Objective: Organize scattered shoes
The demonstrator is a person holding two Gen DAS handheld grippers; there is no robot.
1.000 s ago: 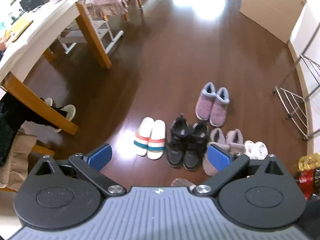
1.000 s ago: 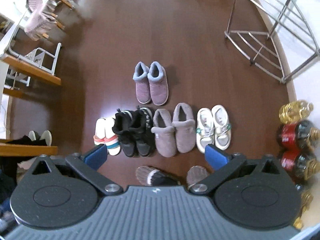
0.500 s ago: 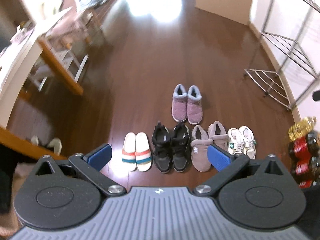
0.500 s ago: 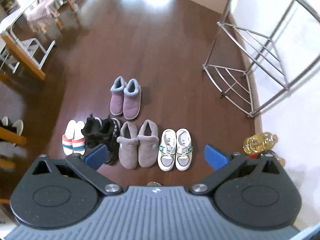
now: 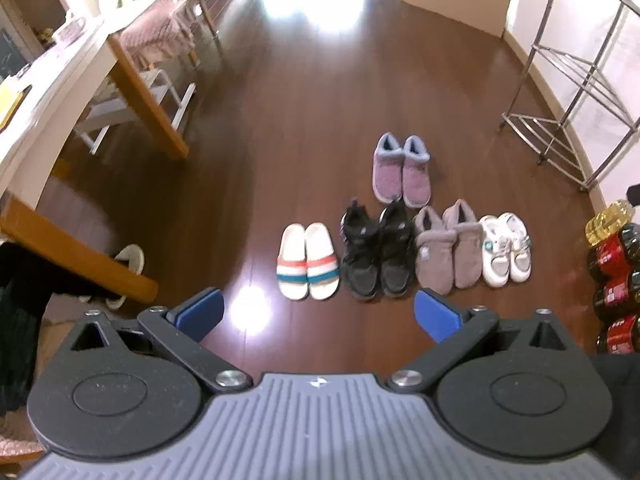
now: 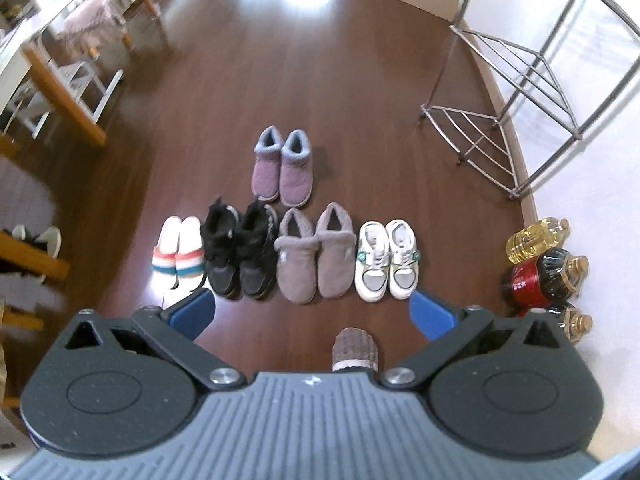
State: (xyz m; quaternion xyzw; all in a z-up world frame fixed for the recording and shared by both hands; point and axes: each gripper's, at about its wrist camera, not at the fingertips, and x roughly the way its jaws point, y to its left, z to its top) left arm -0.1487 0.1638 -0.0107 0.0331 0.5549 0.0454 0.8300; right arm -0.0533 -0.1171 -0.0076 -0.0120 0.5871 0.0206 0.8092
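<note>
Four pairs in row on floor [image 6: 360,80], left to right: slides [image 6: 178,254], high-top sneakers [image 6: 240,250], fleece slippers [image 6: 314,254], low sneakers [image 6: 387,260] — each pair touching or just beside next. Ankle boots [image 6: 283,168] behind row, between high-tops and fleece slippers. Metal rack [image 6: 508,92] far right by wall; bottles [image 6: 540,264] right of row — table [image 5: 60,92] far left.

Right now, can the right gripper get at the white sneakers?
Probably yes. The right gripper is open and empty, and the white sneakers sit at the right end of the row with bare floor between. Only the grey slippers crowd their left side.
</note>
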